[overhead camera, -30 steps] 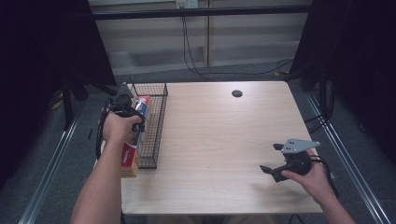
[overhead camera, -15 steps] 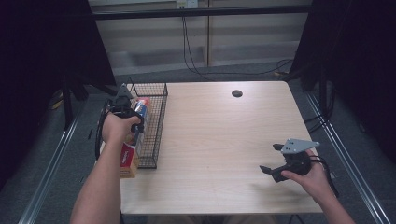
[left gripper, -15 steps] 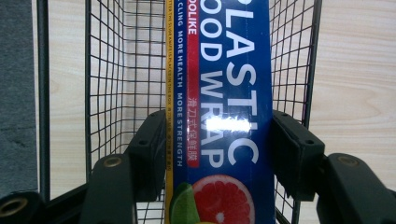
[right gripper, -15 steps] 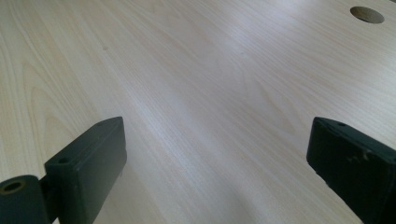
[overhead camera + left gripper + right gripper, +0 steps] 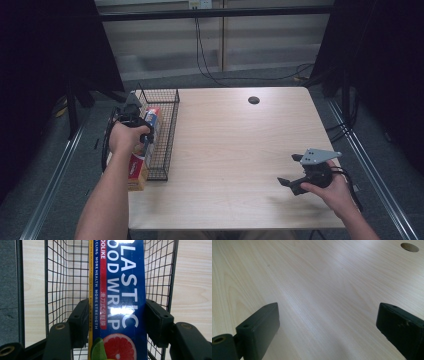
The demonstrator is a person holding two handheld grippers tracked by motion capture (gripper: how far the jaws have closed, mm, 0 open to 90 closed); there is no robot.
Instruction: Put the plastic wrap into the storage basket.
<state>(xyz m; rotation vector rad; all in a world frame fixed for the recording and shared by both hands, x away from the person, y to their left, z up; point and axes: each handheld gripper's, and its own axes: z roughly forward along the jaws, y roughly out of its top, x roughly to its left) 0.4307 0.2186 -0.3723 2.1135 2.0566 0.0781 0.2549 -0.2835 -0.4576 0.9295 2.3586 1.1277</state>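
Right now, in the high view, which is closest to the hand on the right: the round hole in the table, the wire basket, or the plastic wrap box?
From the right gripper:
1. Round hole, table's far middle.
2. Wire basket, left edge.
3. Plastic wrap box, inside the basket, clamped in the left gripper.

In the left gripper view, the plastic wrap box [image 5: 117, 297] runs off the top and bottom of the picture, so I can't read all its words. From the high view, my left hand [image 5: 127, 137] covers the middle of the box and most of my left gripper [image 5: 134, 112]. The wire basket [image 5: 167, 130] hides the box's far end, and its small print is too tiny to read.
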